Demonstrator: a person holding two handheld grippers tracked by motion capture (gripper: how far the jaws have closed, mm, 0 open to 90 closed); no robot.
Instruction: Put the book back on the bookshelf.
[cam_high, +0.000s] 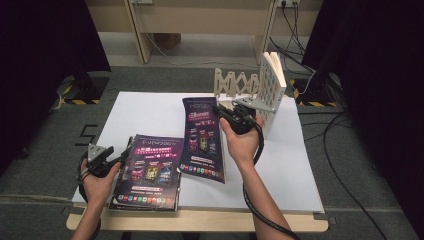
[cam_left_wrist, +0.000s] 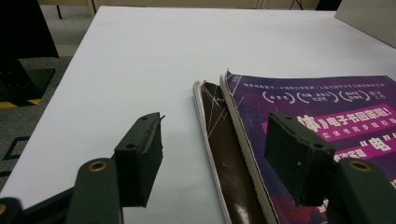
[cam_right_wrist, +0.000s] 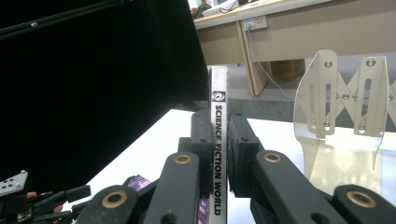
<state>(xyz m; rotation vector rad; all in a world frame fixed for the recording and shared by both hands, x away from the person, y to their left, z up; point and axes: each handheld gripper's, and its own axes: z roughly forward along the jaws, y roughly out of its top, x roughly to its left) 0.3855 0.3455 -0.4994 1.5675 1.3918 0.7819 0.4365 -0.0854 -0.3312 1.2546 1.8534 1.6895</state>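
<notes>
Right tool (cam_right_wrist: 219, 154) clamps a magazine (cam_right_wrist: 218, 140) by its spine (near the rack (cam_high: 235, 82)), left tool (cam_left_wrist: 215, 154) open beside the stack (cam_high: 147, 172) on the surface (cam_high: 145, 112).

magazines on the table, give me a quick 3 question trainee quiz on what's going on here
1. True or false: the right gripper is shut on the spine of a magazine.
2. Where does the left gripper stand? A) clamped on the white book B) open, beside the magazine stack C) resting on the folding rack
3. Fill in: the spine held in the right gripper view reads "SCIENCE FICTION ____".

Key: 1 true. 2 B: its jaws stand apart at the stack's left edge, nothing between the pads. 3 WORLD.
</notes>
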